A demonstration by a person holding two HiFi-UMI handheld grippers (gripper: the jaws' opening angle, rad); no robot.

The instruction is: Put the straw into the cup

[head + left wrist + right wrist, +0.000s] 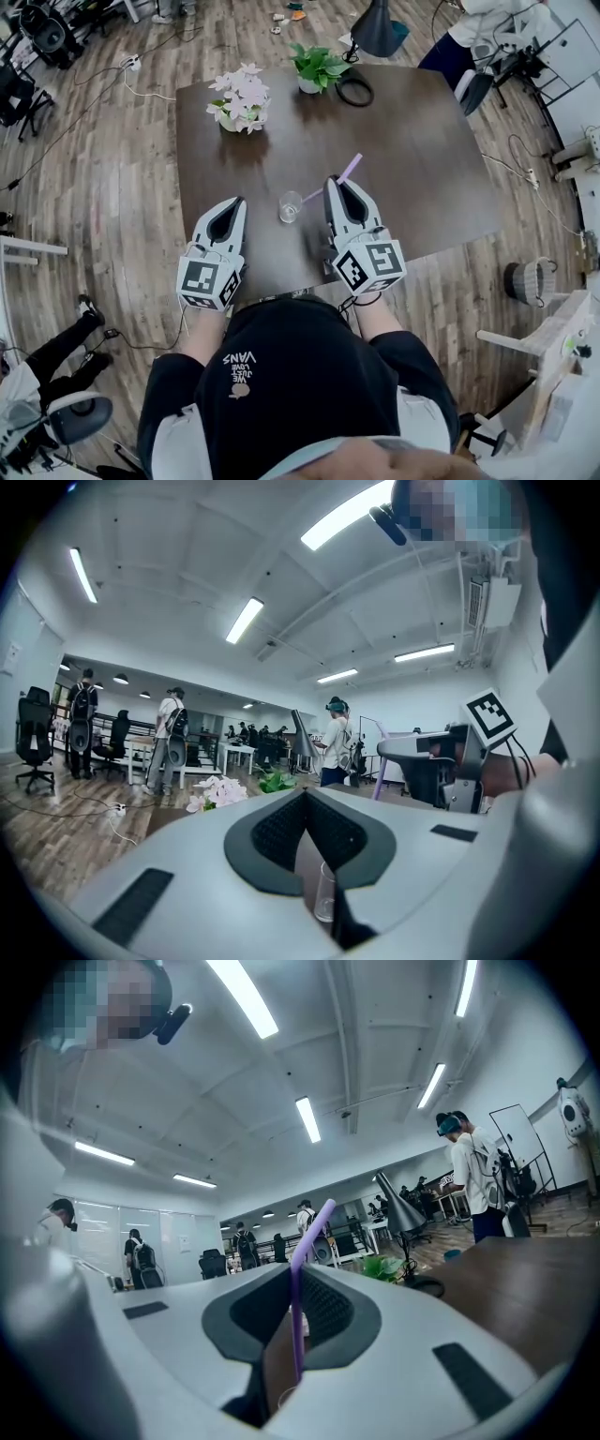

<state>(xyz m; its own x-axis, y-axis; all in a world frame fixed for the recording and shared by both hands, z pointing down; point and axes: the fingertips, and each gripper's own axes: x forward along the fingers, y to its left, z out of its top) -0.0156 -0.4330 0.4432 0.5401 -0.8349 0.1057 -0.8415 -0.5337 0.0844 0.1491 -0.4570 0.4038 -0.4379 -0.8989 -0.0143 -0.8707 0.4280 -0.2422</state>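
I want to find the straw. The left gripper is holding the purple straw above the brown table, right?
No, the right gripper, not the left gripper, holds the thin purple plastic straw between its fingers above the dark brown wooden table. The right gripper view shows it.

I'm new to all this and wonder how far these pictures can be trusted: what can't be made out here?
Cup: left gripper view shows only a sliver through the left claw's gap; the claw hides the rest.
Cup's contents: head view, too small to tell.
Straw: head view, the right claw's tips cover its gripped middle.
Table: head view, the person's body and both claws cover parts of its near edge.
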